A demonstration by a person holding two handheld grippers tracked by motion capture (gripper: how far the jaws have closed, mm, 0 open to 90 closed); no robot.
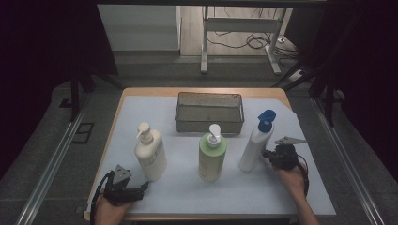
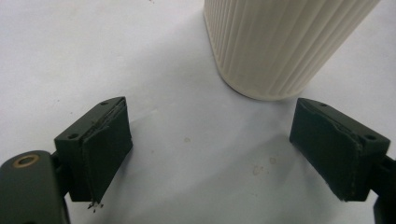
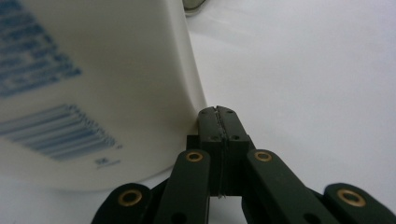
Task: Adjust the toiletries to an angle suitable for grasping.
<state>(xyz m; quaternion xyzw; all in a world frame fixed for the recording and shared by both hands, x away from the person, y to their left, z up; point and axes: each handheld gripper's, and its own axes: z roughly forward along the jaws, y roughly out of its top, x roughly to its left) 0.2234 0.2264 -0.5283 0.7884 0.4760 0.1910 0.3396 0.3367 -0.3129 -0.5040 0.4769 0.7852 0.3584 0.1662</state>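
Up close, the right gripper has its jaws pressed together empty, tips right against the tall white blue-capped bottle. Left gripper jaws gape wide just short of the ribbed cream pump bottle; from above, the grey wire basket sits behind.

Three bottles before basket

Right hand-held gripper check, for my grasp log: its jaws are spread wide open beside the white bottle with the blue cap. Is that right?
Not quite. The right hand-held gripper is shut, its jaws pressed together with nothing between them, as the right gripper view shows. It is indeed beside the white bottle with the blue cap.
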